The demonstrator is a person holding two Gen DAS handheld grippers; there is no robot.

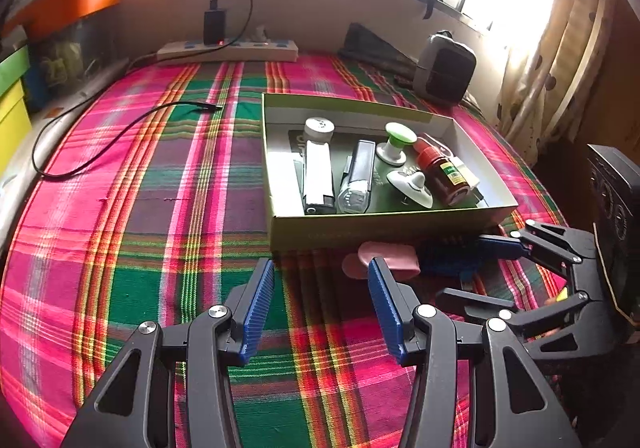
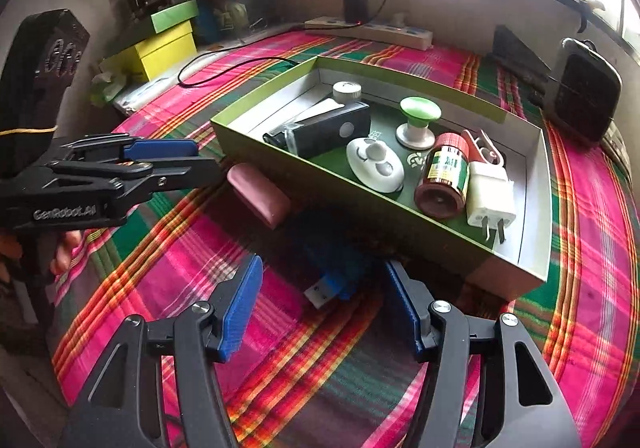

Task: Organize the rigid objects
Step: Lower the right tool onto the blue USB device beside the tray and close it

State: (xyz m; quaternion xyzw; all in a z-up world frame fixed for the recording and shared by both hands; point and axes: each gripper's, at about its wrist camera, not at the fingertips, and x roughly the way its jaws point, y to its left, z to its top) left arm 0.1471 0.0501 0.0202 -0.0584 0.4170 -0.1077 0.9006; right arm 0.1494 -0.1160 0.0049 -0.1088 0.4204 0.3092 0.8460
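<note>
Right wrist view: my right gripper (image 2: pixel 320 308) stands with jaws spread, and the blue USB adapter (image 2: pixel 334 280) lies loose on the plaid cloth (image 2: pixel 200 268) between them, just beside the green box (image 2: pixel 400 208). It is blue-bodied with a silver plug. My left gripper (image 1: pixel 320 308) gapes empty.

The box (image 2: pixel 304 164) sits on the cloth (image 1: pixel 120 208) at centre. In it, a jar (image 2: pixel 442 178) lies beside a plug (image 2: pixel 490 196) at its 3 o'clock. Outside, touching its near wall, lie a case (image 2: pixel 260 190) and, at the case's 5 o'clock, a USB stick (image 2: pixel 332 284). A power strip (image 1: pixel 228 50) lies at 12 o'clock behind the box.
</note>
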